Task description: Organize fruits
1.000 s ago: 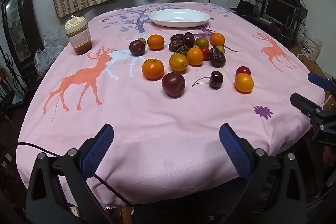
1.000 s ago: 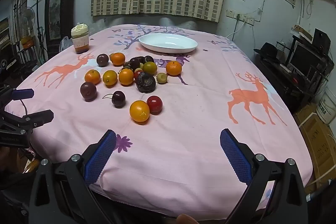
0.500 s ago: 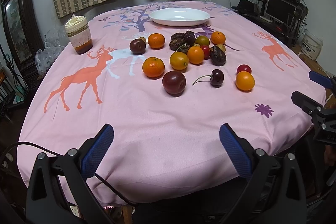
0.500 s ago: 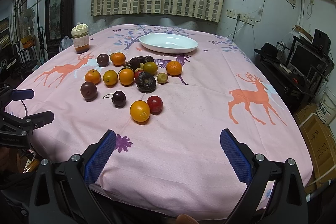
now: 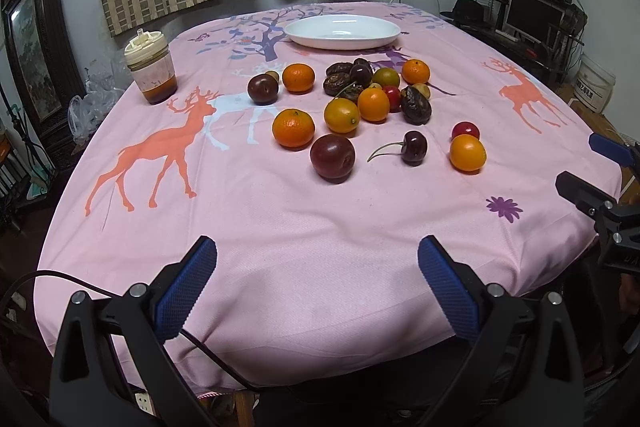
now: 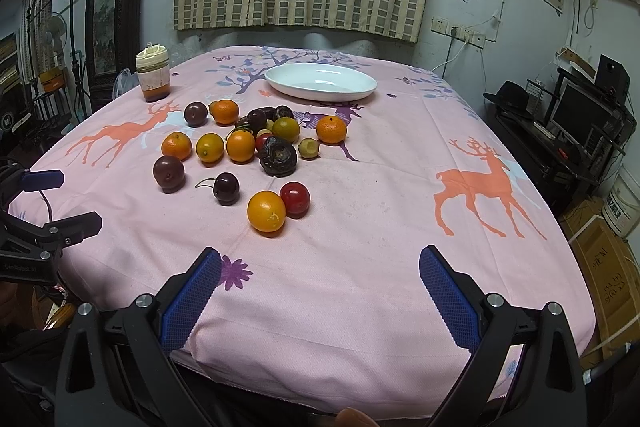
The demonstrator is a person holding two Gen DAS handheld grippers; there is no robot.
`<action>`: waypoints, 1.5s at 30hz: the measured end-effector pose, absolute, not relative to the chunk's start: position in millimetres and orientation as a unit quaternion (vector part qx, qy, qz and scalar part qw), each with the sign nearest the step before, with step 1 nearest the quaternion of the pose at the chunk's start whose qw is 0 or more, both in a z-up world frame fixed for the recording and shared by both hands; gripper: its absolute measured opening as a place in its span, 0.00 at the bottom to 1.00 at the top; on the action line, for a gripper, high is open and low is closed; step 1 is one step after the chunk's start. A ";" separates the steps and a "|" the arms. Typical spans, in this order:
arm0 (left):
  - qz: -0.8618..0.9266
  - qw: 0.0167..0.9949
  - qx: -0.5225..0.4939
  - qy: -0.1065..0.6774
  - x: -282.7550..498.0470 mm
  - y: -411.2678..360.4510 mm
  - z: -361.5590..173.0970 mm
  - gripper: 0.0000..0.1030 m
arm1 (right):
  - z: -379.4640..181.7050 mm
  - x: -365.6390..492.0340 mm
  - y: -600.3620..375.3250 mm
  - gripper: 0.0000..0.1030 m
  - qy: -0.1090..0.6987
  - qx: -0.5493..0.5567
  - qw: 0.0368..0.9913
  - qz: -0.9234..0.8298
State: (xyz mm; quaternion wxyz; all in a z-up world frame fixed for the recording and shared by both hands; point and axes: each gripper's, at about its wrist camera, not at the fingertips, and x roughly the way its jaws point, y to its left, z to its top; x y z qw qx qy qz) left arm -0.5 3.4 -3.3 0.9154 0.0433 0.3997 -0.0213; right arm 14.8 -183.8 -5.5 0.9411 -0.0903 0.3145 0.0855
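Barely anything's moved since a second ago, just my left view drifting a bit closer to the fruit. Cherry [image 5: 414,147] sits mid-table on the pink tablecloth [image 5: 280,227], stem curving off to its left. White plate [image 5: 342,31] lies lengthwise across the far end, empty. Both my left gripper [image 5: 316,281] and right gripper [image 6: 318,291] are spread wide, holding nothing, hovering over the near edge.

Woven pink tablecloth [image 5: 280,227] is showing a matt, slightly coarse weave. White plate [image 5: 342,31] is gleaming like glazed ceramic. Plum [image 5: 332,157] and cherry [image 5: 414,147] skins are shining smooth; the oranges [image 5: 293,127] are looking finely dimpled. Left gripper [image 5: 318,291] pads are appearing as textured blue rubber on matt black plastic.
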 end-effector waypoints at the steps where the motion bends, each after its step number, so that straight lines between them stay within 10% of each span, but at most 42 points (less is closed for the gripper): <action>1: -0.022 0.915 0.043 0.399 -0.5 3.4 -3.2 0.96 | -5.5 14.7 -183.9 0.96 0.314 -0.090 0.941 0.086; 45: -0.022 0.912 0.046 0.407 0.8 5.2 -11.6 0.96 | -9.2 15.5 -178.0 0.96 0.320 -0.087 0.939 0.094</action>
